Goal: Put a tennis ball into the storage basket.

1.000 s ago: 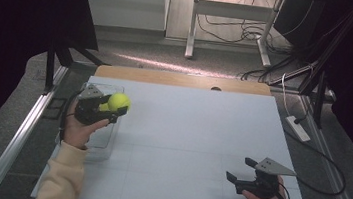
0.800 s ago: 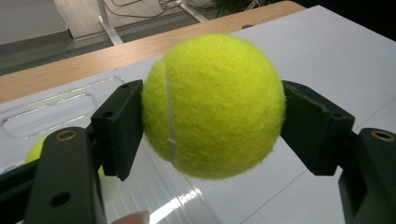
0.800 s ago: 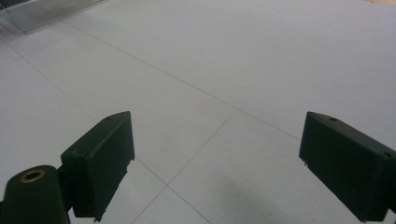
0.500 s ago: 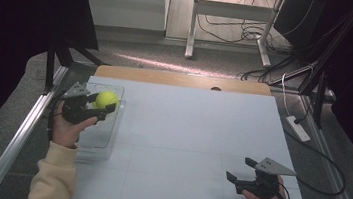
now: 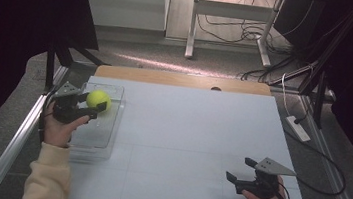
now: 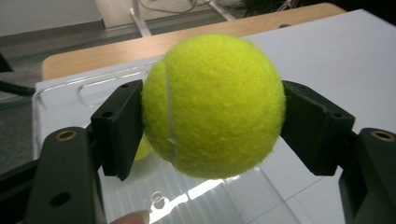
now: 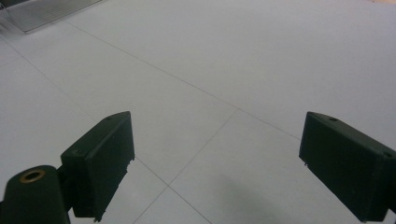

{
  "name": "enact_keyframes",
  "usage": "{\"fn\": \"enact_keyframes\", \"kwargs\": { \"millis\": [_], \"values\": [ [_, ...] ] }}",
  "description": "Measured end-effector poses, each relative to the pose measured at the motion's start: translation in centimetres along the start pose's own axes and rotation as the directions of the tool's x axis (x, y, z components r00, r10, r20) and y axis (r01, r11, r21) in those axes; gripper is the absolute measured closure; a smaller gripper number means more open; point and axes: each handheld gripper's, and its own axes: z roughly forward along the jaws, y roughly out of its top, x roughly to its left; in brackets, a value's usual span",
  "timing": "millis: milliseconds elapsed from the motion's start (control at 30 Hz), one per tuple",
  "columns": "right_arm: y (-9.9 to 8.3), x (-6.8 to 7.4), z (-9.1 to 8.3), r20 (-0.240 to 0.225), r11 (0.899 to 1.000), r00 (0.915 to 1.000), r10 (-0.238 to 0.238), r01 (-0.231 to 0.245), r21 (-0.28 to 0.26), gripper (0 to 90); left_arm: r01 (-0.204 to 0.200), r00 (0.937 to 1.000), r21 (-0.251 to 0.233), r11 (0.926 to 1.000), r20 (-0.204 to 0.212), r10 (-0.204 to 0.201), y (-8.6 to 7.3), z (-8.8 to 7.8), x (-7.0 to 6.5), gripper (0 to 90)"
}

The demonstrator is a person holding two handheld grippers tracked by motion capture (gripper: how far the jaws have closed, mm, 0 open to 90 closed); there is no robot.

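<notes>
High view, ball: tennis ball (image 5: 98, 99) pinched in left claw (image 5: 94, 106), held over clear tray (image 5: 104, 139) at worktop's (image 5: 191, 131) left edge.
Right claw (image 5: 240, 172): spread, empty, resting near front right.
Progress: ball gripped and above tray; lowering and release likely left.

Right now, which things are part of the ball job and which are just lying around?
Part of the job:
- fuzzy yellow-green tennis ball
- clear plastic tray
- left hand-held gripper, shut on the ball

Just lying about:
- white power strip on the floor
- black cables
- right hand-held gripper, open, idle
</notes>
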Motion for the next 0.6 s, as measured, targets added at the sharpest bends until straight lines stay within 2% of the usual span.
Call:
{"fn": "enact_keyframes", "kwargs": {
  "millis": [267, 600],
  "values": [
    [0.0, 0.0, 0.1, -0.001, 1.000, 1.0000, 0.000, 0.000, 0.003, 10.0, 0.028, 0.9995, 0.028, 0.9992, -0.017, -0.027, -0.5, 0.2, 1.1, 27.0],
    [0.0, 0.0, 0.1, -0.001, 1.000, 1.0000, 0.000, 0.000, 0.005, 10.0, 0.029, 0.9989, 0.052, 0.9982, -0.037, -0.027, -0.7, 0.2, 1.4, 26.9]
  ]
}}
